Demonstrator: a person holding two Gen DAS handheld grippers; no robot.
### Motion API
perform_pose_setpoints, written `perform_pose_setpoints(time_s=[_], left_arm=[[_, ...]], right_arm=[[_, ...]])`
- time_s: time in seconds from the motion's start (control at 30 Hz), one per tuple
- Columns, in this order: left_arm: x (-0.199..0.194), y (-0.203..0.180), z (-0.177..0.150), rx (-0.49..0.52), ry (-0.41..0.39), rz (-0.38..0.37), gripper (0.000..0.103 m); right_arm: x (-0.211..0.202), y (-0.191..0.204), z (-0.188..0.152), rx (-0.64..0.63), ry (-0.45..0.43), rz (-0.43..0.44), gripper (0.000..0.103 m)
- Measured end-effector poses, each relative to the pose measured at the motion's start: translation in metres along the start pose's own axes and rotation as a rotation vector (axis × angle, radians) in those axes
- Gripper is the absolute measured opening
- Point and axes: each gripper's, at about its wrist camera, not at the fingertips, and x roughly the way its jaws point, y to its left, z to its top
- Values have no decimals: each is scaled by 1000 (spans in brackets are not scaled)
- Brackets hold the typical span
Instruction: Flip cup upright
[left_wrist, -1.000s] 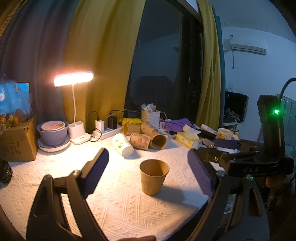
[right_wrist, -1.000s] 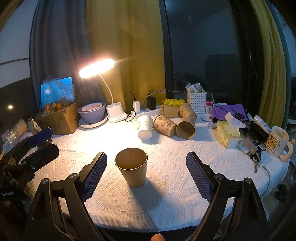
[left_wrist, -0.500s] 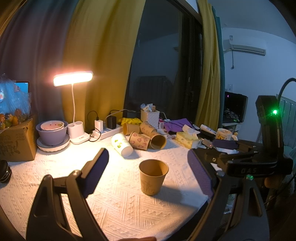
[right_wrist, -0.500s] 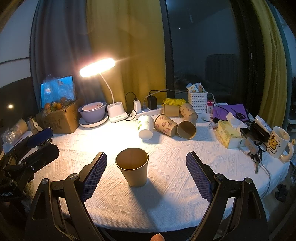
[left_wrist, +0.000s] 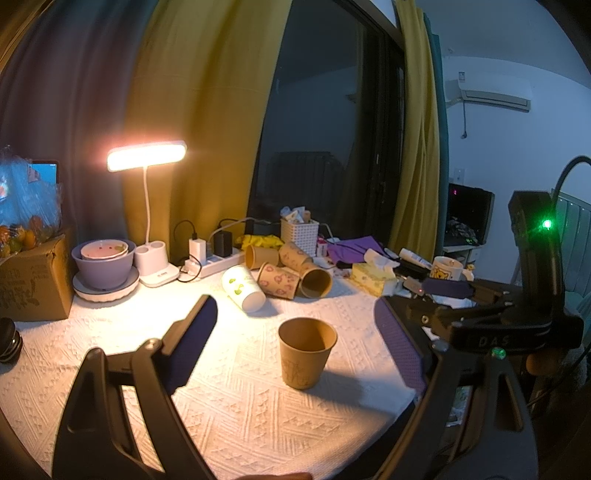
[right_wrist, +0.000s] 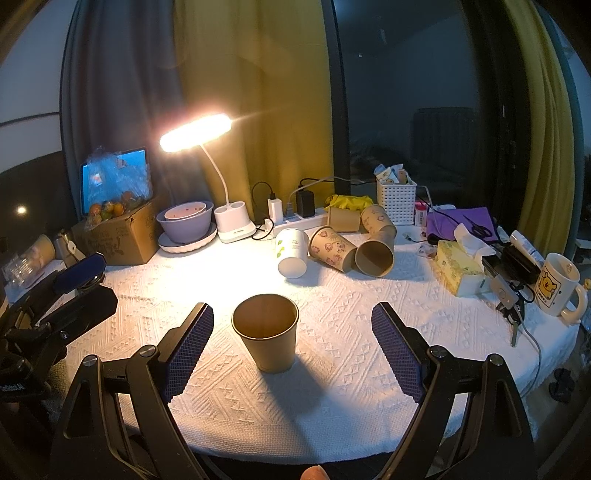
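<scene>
A brown paper cup (left_wrist: 306, 354) stands upright, mouth up, on the white cloth; it also shows in the right wrist view (right_wrist: 267, 332). My left gripper (left_wrist: 295, 325) is open and empty, its pads wide on either side of the cup, short of it. My right gripper (right_wrist: 291, 328) is open and empty, the cup standing free between its pads and a little ahead. The right gripper shows in the left wrist view (left_wrist: 461, 295) at the table's right edge. The left gripper shows in the right wrist view (right_wrist: 79, 280) at the left edge.
Several paper cups (right_wrist: 332, 249) lie on their sides behind, near a power strip (right_wrist: 295, 221). A lit desk lamp (right_wrist: 229, 225), a purple bowl (right_wrist: 186, 225), a cardboard box (right_wrist: 118, 236), a white basket (right_wrist: 396, 199), a tissue box (right_wrist: 458, 271) and a mug (right_wrist: 556, 284) ring the table.
Both views shifted only slightly. The cup stays upright in the same spot and both grippers stay open.
</scene>
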Motion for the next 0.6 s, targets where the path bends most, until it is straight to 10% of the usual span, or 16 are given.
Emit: perform_pose_setpoints(time_s=[0.6], left_arm=[[1,-3,-2,8,6,-10,88]], right_arm=[[1,-2,-1,-2,-2,-5,90]])
